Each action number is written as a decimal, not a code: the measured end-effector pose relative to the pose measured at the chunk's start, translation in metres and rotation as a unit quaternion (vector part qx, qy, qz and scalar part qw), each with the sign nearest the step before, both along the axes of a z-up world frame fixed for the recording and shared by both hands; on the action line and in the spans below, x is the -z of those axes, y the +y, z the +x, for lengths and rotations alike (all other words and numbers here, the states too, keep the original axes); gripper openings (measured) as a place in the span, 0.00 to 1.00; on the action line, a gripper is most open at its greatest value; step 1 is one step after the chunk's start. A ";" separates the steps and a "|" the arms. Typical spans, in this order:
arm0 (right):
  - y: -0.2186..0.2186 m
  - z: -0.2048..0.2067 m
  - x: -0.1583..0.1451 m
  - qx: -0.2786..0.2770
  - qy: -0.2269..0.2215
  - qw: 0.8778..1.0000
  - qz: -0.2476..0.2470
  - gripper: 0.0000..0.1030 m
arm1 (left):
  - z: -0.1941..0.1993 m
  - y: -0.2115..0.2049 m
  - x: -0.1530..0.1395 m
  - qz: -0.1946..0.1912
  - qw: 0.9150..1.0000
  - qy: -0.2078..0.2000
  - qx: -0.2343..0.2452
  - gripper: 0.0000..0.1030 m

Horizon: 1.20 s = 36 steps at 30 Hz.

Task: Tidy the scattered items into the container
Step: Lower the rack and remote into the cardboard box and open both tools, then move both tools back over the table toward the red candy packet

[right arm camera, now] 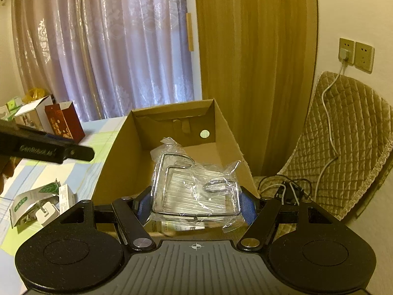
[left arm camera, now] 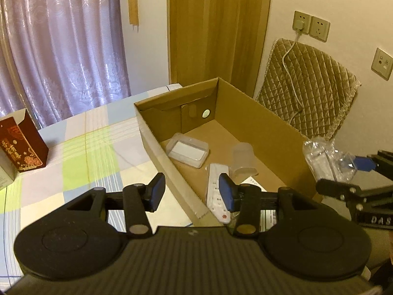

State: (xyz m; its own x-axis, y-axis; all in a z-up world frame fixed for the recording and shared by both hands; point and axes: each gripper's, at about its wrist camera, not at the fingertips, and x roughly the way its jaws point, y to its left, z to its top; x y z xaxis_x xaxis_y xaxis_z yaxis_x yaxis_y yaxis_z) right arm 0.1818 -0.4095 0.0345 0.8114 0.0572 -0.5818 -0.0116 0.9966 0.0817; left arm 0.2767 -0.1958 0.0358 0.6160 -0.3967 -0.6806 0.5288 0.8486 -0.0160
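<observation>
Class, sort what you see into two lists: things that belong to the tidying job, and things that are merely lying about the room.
Belongs to the job:
cardboard box
wrapped wire rack held in the right tool
white remote, lidded tub and clear cup in the box
opened packets on the table

Lying about:
red carton
quilted chair cover
curtains
wall sockets

Right gripper (right arm camera: 195, 202) clamped on plastic-wrapped wire rack (right arm camera: 194, 191), above near end of open cardboard box (right arm camera: 172, 120). Left gripper (right arm camera: 73, 151) tip at left. Small packets (right arm camera: 41, 206) on checked tablecloth (right arm camera: 95, 135).
</observation>
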 end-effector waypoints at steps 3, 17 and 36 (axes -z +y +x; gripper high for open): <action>0.001 0.005 0.000 -0.004 0.000 1.000 -0.004 0.70 | -0.002 0.003 0.001 -0.001 1.000 0.000 -0.001 0.42; 0.006 0.027 0.004 -0.025 0.010 1.000 0.002 0.71 | -0.008 0.016 0.003 -0.009 1.000 0.003 -0.005 0.42; 0.012 -0.010 -0.006 -0.026 -0.001 1.000 0.015 0.87 | -0.044 0.053 0.015 -0.008 0.999 0.029 -0.032 0.42</action>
